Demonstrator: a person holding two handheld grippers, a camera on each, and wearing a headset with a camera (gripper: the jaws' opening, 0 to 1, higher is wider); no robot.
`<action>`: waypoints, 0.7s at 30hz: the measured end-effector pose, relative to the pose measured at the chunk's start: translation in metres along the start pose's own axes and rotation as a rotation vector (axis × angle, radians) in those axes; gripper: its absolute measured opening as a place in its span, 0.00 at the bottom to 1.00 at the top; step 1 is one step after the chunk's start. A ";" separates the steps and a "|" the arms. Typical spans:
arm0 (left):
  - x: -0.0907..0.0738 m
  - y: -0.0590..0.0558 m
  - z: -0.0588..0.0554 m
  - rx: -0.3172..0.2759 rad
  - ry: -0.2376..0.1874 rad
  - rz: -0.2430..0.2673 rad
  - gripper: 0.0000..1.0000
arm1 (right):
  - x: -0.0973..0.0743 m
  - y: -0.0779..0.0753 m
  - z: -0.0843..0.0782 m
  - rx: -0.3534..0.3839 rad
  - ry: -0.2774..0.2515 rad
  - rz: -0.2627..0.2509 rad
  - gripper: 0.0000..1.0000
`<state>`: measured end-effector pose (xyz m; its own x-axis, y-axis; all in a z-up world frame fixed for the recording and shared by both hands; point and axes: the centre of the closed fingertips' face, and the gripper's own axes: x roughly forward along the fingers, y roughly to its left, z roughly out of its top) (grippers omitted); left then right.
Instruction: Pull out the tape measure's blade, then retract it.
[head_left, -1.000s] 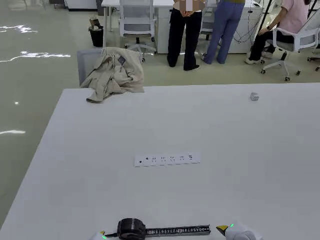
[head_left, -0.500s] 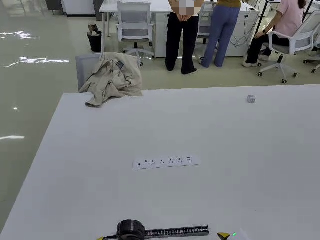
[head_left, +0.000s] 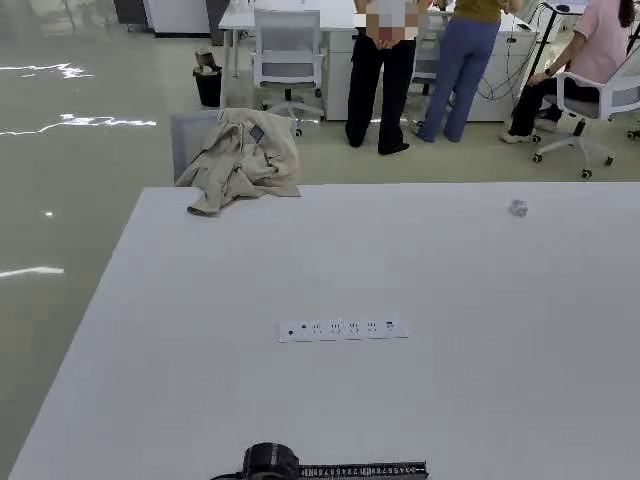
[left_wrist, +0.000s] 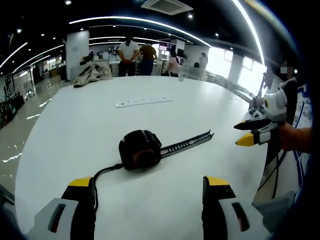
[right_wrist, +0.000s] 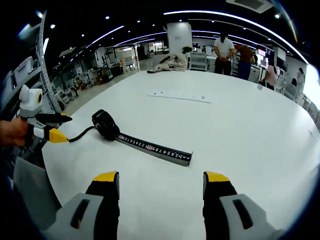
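The blade (right_wrist: 155, 148) bears white scale numerals on black; digits 2 to 9 read in the right gripper view. Markings on the power strip (head_left: 343, 329) are too small to read.

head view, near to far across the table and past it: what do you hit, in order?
tape measure, blade partly out → power strip → jacket draped over the chair at the table's far edge → standing person on the floor beyond
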<state>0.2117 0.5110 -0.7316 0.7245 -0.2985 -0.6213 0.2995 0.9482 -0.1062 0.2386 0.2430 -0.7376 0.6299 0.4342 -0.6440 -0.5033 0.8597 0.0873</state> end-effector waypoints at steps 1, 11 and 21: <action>-0.001 0.000 -0.001 -0.008 -0.001 0.001 0.86 | -0.001 0.002 0.000 0.004 -0.001 -0.001 0.70; -0.020 -0.004 -0.009 -0.059 -0.016 0.027 0.87 | -0.015 0.019 0.000 0.010 -0.015 0.007 0.72; -0.037 -0.009 -0.005 -0.040 -0.023 0.030 0.89 | -0.038 0.026 0.008 0.017 -0.042 -0.006 0.78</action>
<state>0.1791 0.5142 -0.7115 0.7471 -0.2715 -0.6067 0.2527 0.9603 -0.1185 0.2062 0.2511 -0.7052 0.6569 0.4399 -0.6123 -0.4897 0.8665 0.0972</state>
